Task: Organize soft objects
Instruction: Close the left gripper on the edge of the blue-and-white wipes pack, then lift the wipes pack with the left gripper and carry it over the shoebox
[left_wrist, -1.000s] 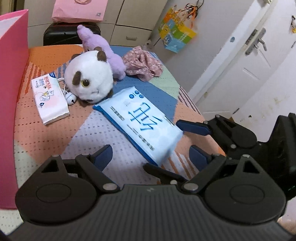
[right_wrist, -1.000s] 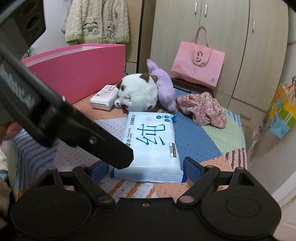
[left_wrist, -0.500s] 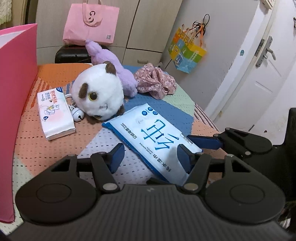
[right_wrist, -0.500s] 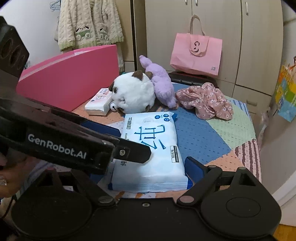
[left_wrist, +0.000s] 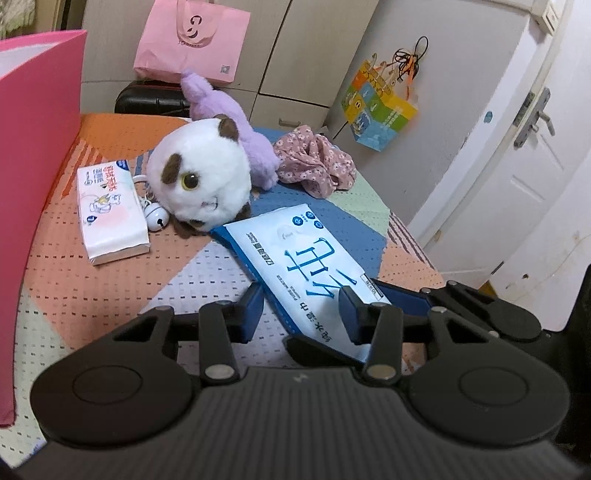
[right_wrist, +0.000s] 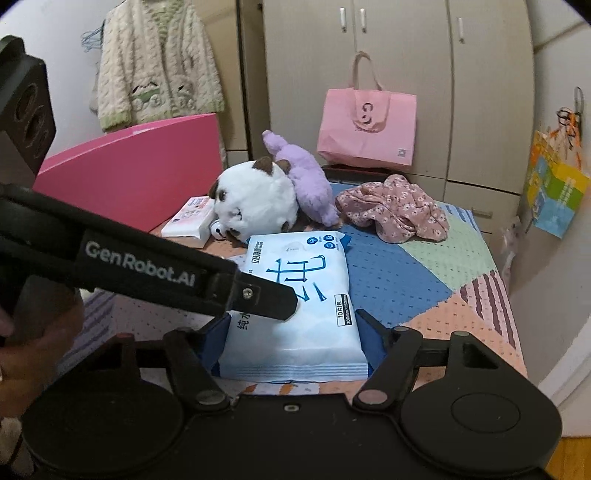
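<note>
A blue-and-white wet-wipe pack lies on the patchwork-covered table. My right gripper has its jaws on both sides of the pack's near end, touching its edges. My left gripper is partly closed, one pad over the pack's near corner and the other beside its edge. A white plush with brown ears, a purple plush, a pink floral cloth and a small tissue pack lie beyond.
A tall pink box wall stands at the table's left. A pink paper bag rests on a black case behind. A small white bell lies by the white plush. The table's right edge drops off near a door.
Both grippers have narrowed around the wet-wipe pack's near end. The left gripper has moved in over the pack, and the right jaws have come in against its sides.
</note>
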